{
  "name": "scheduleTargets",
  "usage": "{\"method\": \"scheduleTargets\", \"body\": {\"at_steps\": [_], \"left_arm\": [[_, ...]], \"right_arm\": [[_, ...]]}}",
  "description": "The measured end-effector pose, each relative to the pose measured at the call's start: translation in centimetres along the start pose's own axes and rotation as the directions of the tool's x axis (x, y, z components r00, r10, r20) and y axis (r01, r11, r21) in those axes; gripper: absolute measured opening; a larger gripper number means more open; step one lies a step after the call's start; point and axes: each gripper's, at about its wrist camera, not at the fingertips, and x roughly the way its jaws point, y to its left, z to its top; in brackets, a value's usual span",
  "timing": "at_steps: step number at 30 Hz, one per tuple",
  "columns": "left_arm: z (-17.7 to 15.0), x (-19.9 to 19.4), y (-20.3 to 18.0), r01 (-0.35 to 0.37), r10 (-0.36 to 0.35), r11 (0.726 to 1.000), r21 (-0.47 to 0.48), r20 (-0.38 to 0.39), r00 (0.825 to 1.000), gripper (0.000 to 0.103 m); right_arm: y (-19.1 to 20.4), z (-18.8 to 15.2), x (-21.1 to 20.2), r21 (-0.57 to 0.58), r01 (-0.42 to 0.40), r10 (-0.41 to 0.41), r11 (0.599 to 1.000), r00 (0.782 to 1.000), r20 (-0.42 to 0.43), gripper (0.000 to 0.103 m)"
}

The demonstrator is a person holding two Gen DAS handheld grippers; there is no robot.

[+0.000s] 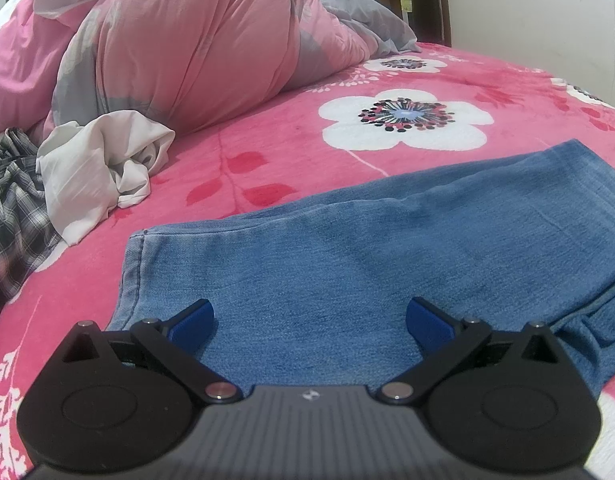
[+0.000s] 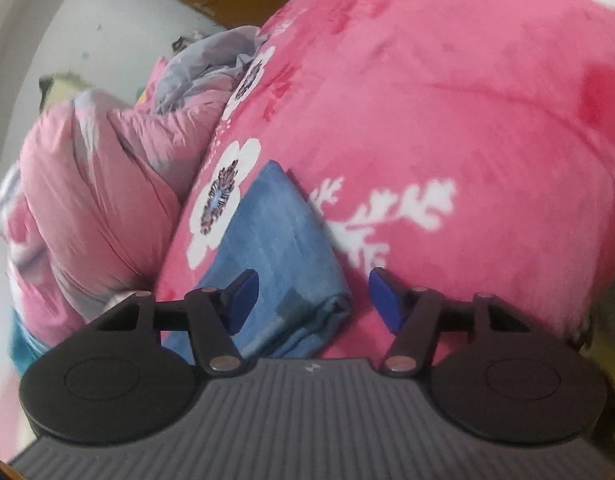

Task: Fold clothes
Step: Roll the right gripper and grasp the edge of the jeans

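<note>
Blue pads of the left hand-held gripper (image 1: 309, 322) stand spread wide just over the near part of the jeans (image 1: 387, 256), pinching nothing; whether the pads rest on the denim cannot be told. The jeans lie flat on the pink floral bed blanket (image 1: 267, 128), doubled into a broad band with a stitched edge at the left, so at least one fold looks done. Judging by that long shape, a further fold across the length is probably left before the pair is compact.

Beyond the jeans, towards the left, a crumpled white garment (image 1: 103, 164) and a grey plaid garment (image 1: 11, 216) lie in a loose heap, not folded. If they belong to the job, most of the task remains. A bunched pink and grey duvet (image 1: 179, 40) is piled at the back.

From the right wrist, the picture is rolled over and somewhat blurred. The right hand-held gripper (image 2: 313, 300) has its pads apart, with the layered end of the jeans (image 2: 267, 240) lying between them and closer to the left pad; neither pad visibly presses on the cloth. This view shows the stacked layers at that end, which the left view hides. Only the left view shows the unfolded heap.
</note>
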Motion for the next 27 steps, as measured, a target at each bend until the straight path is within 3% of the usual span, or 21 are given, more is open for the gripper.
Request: {"method": "scheduleTargets", "body": {"at_steps": [9, 27], "left_arm": [[-0.1, -0.1, 0.0, 0.002, -0.002, 1.0, -0.004, 0.004, 1.0, 0.103], [-0.1, -0.1, 0.2, 0.012, -0.012, 1.0, -0.011, 0.008, 1.0, 0.103]], "right_arm": [[-1.1, 0.8, 1.7, 0.145, -0.051, 0.056, 0.988, 0.998, -0.034, 0.058], [0.8, 0.0, 2.7, 0.112, -0.031, 0.035, 0.993, 0.999, -0.033, 0.058]]}}
